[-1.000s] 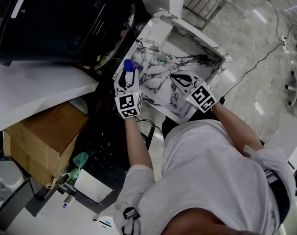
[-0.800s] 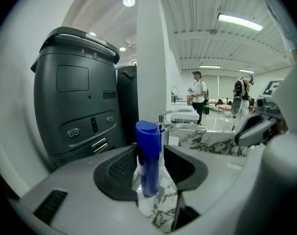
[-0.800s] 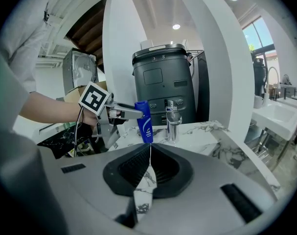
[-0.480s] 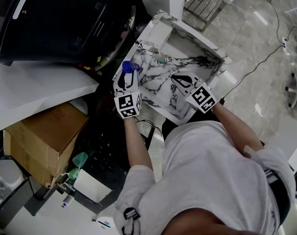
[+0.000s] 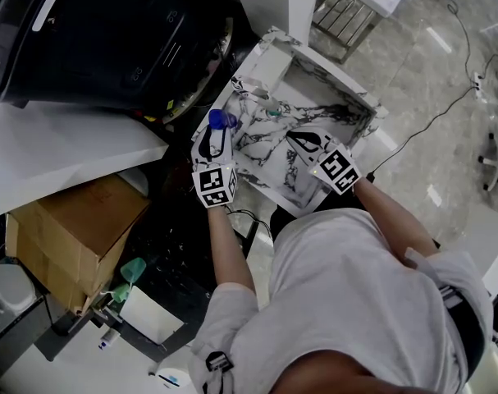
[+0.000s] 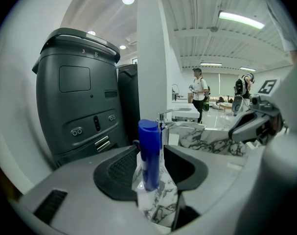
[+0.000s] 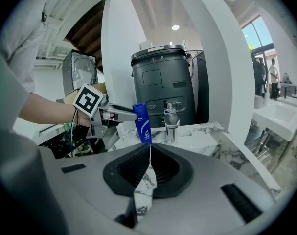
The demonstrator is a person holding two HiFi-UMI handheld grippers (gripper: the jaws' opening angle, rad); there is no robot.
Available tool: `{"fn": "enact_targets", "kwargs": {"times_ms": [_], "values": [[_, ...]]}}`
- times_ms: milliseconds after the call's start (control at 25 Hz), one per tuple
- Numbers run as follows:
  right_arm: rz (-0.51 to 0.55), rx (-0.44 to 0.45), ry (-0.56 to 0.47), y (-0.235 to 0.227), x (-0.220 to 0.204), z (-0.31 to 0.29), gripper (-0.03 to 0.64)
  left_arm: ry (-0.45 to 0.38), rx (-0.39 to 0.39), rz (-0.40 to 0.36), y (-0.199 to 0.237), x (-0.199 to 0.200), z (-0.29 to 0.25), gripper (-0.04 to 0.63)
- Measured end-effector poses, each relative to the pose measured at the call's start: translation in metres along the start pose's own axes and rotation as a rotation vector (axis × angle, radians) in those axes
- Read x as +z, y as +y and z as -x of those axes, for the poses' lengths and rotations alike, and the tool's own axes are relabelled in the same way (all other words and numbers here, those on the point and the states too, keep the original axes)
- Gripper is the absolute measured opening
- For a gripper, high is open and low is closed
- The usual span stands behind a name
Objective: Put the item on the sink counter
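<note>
A blue bottle (image 5: 221,120) (image 6: 149,148) (image 7: 142,123) stands upright between the fingers of my left gripper (image 5: 220,131) (image 6: 151,168), which is shut on it at the left edge of the marble sink counter (image 5: 261,150). The bottle's base is hidden, so I cannot tell whether it rests on the counter. My right gripper (image 5: 293,132) (image 7: 149,153) hovers over the counter's right part, shut with nothing in it, pointing toward the bottle.
A chrome faucet (image 5: 269,101) (image 7: 171,121) stands just beyond the bottle, with the sink basin (image 5: 318,84) behind it. A large black machine (image 5: 109,31) looms on the left. A cardboard box (image 5: 68,228) sits lower left. People stand far back (image 6: 199,94).
The left gripper and bottle have shifted very slightly along the counter's left edge. The right gripper keeps its place, still shut.
</note>
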State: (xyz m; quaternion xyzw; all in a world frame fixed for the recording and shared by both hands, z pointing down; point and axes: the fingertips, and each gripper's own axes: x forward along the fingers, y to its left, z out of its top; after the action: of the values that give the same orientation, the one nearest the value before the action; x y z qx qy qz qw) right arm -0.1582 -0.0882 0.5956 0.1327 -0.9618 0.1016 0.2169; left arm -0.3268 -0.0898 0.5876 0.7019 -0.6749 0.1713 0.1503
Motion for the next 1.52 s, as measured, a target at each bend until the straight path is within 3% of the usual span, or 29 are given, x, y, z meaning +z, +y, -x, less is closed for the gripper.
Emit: {"fn": "enact_targets", "kwargs": {"times_ms": [720, 1000, 1320, 1520], "values": [[-0.025, 0.032, -0.039, -0.024, 0.004, 0.019, 0.008, 0.054, 0.096, 0.087, -0.023, -0.009, 0.037, 0.161], [-0.023, 0.064, -0.074, -0.028, 0.005, 0.035, 0.007, 0.061, 0.126, 0.087, -0.06, -0.003, 0.043, 0.161], [-0.037, 0.116, -0.166, -0.041, 0.019, 0.066, 0.008, 0.063, 0.238, 0.086, -0.115, 0.014, 0.058, 0.16], [-0.005, 0.143, -0.208, -0.051, 0.033, 0.084, 0.006, -0.048, 0.36, 0.168, -0.15, 0.039, 0.068, 0.014]]}}
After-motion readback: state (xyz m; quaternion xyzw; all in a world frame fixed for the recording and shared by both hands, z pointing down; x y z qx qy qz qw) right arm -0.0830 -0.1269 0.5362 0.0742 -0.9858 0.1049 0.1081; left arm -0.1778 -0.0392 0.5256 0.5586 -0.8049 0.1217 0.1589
